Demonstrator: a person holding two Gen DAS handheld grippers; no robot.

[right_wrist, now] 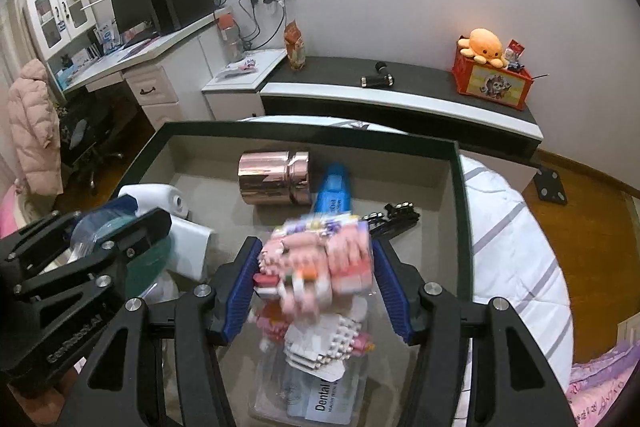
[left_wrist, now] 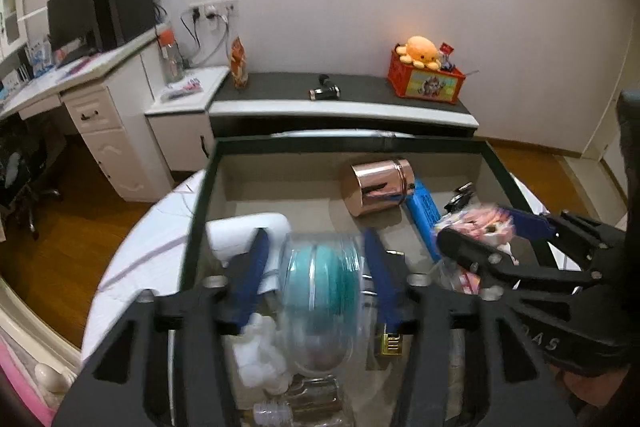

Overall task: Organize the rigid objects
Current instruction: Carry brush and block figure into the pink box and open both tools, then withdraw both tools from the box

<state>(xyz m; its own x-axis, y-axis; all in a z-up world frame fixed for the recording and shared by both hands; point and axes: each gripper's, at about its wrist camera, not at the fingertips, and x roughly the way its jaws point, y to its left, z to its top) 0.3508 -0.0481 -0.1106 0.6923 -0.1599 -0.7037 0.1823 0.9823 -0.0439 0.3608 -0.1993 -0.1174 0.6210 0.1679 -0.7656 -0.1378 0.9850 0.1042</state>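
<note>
Dark-rimmed open box with beige lining (right_wrist: 460, 187) sits on a white striped bedcover (right_wrist: 516, 247). Inside at the back: shiny rose-gold metal canister on its side (right_wrist: 274, 179), touching a blue plastic tube-shaped pack (right_wrist: 334, 191); black hair clips (right_wrist: 396, 213) to its right; white rounded plastic device (right_wrist: 160, 199) on the left.

Left gripper (left_wrist: 316, 279): blue pads either side of a clear round plastic case with a teal disc inside (left_wrist: 316, 279). Blurred, so I can't tell if the pads press on it.

Right gripper (right_wrist: 316, 267): jaws straddle a pink-and-white multi-item pack in clear wrap (right_wrist: 320, 259). Also smeared, contact unclear.

Under the right gripper: more clear packets, one printed "Dental" (right_wrist: 320, 403), and a white comb-like piece (right_wrist: 340, 339). Under the left: white fluffy balls (left_wrist: 256, 359), a gold padlock (left_wrist: 392, 343), partly hidden by fingers.
</note>
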